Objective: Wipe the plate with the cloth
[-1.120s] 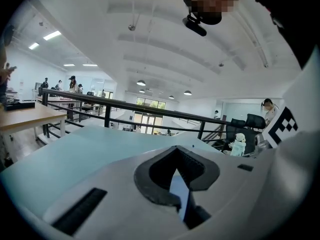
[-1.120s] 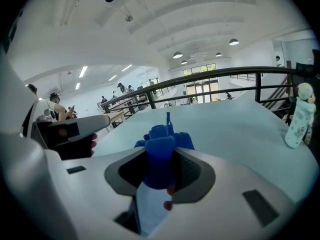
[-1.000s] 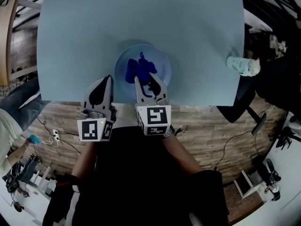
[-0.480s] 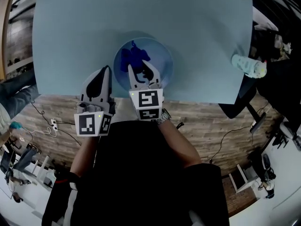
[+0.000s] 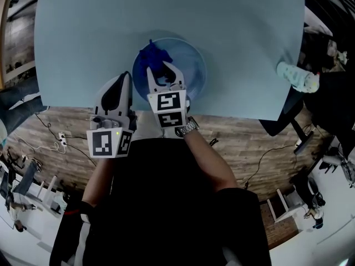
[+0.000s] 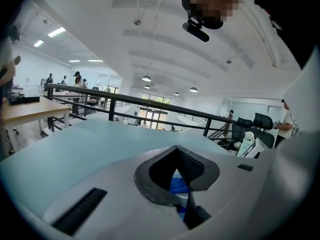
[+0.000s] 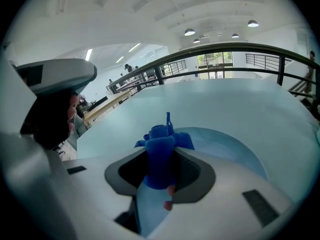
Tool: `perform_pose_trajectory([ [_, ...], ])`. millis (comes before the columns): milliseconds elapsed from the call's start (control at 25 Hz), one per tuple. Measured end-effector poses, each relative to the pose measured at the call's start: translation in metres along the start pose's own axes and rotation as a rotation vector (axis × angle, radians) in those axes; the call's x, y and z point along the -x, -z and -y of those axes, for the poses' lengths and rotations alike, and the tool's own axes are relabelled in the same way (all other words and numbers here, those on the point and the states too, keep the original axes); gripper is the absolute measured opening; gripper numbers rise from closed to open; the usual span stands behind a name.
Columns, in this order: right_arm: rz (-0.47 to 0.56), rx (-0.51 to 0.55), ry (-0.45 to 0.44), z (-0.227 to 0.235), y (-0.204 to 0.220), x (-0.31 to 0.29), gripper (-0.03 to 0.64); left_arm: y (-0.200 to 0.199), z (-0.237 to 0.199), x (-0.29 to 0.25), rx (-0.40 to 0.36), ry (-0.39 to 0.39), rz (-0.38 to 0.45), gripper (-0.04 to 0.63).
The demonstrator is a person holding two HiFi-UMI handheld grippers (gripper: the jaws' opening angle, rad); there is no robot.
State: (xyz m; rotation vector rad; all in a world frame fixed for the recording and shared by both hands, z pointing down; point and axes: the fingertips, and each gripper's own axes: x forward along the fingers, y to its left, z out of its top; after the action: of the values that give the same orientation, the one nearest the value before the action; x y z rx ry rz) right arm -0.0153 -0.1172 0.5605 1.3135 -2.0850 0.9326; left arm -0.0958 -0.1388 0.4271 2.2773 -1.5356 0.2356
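Note:
A pale blue plate (image 5: 191,65) lies on the light blue table (image 5: 83,32) near its front edge. My right gripper (image 5: 162,73) is shut on a dark blue cloth (image 5: 151,55) and presses it onto the plate's left part. In the right gripper view the cloth (image 7: 162,139) bunches between the jaws of that gripper (image 7: 160,169), with the plate (image 7: 225,144) beyond. My left gripper (image 5: 123,79) hovers over the table's front edge, left of the plate and apart from it, shut with nothing held. The left gripper view shows its jaws (image 6: 176,154) closed.
A white and green object (image 5: 297,76) lies at the table's right edge. The table's front edge (image 5: 233,115) runs just behind both grippers, with wooden floor below. A black railing (image 7: 235,49) stands beyond the table's far side.
My right gripper has dragged the cloth from the plate's middle toward its far left rim. The left gripper has stayed at the front edge.

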Motion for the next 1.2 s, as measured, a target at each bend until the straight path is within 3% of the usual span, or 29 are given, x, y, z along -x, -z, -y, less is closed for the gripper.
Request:
perform_pose_trajectory([
  [360,-0.027,-0.017,-0.003,0.003,0.003,-0.016,0.118,0.004,-0.006,0.003,0.006,-0.020,-0.006,0.002],
  [1200,-0.016,-0.120,0.107,0.047,0.003,-0.013,0.118,0.008,0.003,0.006,0.005,-0.018,-0.011,0.002],
])
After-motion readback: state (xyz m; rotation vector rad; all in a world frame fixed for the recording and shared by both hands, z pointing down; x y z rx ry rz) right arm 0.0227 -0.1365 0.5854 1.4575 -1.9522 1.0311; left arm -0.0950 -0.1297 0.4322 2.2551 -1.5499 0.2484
